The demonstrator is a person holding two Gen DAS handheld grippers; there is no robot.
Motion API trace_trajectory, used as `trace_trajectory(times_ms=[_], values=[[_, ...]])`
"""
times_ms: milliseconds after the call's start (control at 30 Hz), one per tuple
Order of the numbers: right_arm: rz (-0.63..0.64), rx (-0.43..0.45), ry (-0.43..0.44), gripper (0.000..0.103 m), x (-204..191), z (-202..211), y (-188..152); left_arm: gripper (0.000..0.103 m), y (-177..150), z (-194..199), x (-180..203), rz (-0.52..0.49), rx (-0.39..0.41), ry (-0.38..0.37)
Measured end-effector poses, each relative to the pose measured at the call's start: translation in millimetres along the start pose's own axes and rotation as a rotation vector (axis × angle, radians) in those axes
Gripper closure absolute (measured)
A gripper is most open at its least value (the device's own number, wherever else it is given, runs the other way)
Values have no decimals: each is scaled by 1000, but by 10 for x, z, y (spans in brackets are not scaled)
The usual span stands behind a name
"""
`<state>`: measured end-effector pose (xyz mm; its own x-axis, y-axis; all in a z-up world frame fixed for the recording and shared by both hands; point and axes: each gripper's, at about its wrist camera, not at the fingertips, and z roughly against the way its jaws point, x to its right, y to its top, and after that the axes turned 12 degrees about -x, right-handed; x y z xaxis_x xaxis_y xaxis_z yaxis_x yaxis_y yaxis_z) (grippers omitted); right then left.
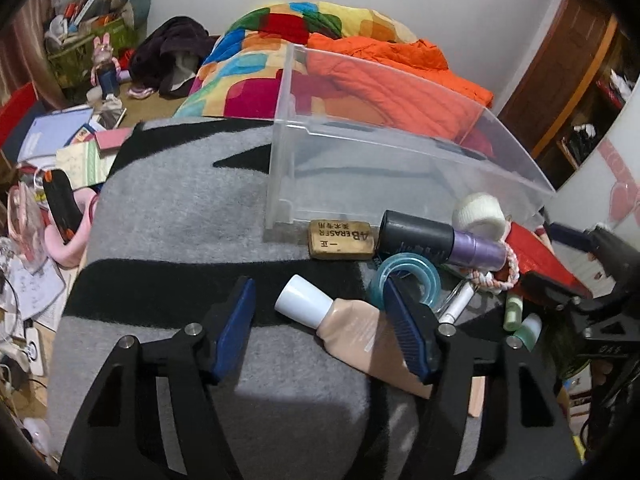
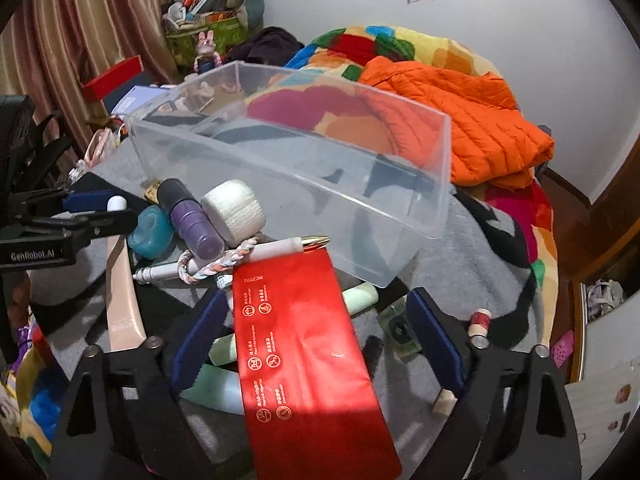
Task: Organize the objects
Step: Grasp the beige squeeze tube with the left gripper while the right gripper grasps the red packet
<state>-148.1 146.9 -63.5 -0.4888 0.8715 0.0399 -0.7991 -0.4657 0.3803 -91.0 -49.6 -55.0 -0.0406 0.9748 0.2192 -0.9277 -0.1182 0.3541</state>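
My left gripper point(image 1: 320, 320) stands open over a beige tube with a white cap point(image 1: 348, 328). The tube lies between the fingers, close against the right-hand pad and well clear of the left-hand one. My right gripper point(image 2: 316, 332) is open astride a red packet point(image 2: 304, 340), with neither pad pressing on it. A clear plastic bin point(image 2: 280, 160) stands empty just beyond. Along its front lie a brown eraser point(image 1: 340, 240), a purple bottle point(image 1: 440, 240), a white tape roll point(image 1: 480, 212), a teal ring point(image 1: 404, 276), a white pen point(image 2: 272, 248) and pale green tubes point(image 2: 360, 294).
Everything rests on a grey and black blanket point(image 1: 180, 220). A colourful quilt point(image 1: 256, 68) and an orange jacket point(image 2: 472, 120) are heaped behind the bin. Papers and clutter point(image 1: 60, 140) crowd the left side; a small red spool point(image 2: 479, 320) sits by the right finger.
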Motion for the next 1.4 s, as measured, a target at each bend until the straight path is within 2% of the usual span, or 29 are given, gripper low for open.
trace_trajectory(times_ms=[33, 100, 200, 233, 300, 400, 467, 500, 600, 667, 733, 833, 1033, 1067, 1200, 1233, 1300, 1400], values=[[5, -9, 6, 23, -5, -24, 5, 48, -2, -3, -9, 6, 0, -13], [6, -20, 32, 33, -4, -51, 10, 54, -22, 4, -28, 9, -4, -39], [-1, -33, 71, 49, 0, -71, 7, 60, -70, 32, -35, -8, -3, -40], [-2, -33, 71, 49, -1, -67, 1, 64, -93, 43, -27, -20, -3, -39], [-5, -21, 60, 49, -12, -39, -19, 64, -131, 75, -8, -48, -5, -37], [-8, -3, 51, 49, -10, 16, -56, 78, -183, 138, 52, -101, -4, -35], [-18, 13, 44, 49, -2, 70, -93, 82, -219, 185, 113, -147, 4, -21], [-25, 21, 41, 49, 6, 94, -107, 87, -233, 208, 146, -170, 12, -12], [-51, 44, 41, 49, 40, 176, -145, 88, -258, 250, 187, -198, 11, 14], [-64, 56, 48, 49, 55, 230, -169, 79, -232, 240, 137, -150, -43, -15], [-72, 69, 58, 49, 63, 278, -188, 58, -221, 242, 81, -102, -70, -43], [-78, 93, 64, 49, 55, 349, -214, 38, -250, 283, 74, -64, -51, 2], [-93, 124, 83, 49, 40, 411, -285, 38, -253, 109, 166, -54, -102, 16], [-96, 128, 89, 49, 35, 420, -297, 39, -268, 99, 215, -71, -77, 46], [-114, 145, 99, 49, 71, 468, -346, 62, -356, 59, 369, -157, -43, 106], [-119, 150, 97, 49, 82, 482, -358, 70, -379, 64, 391, -175, -40, 115], [-130, 160, 96, 49, 110, 511, -373, 79, -409, 88, 406, -196, -42, 115], [-141, 173, 90, 49, 132, 542, -365, 83, -438, 156, 396, -197, -34, 97]])
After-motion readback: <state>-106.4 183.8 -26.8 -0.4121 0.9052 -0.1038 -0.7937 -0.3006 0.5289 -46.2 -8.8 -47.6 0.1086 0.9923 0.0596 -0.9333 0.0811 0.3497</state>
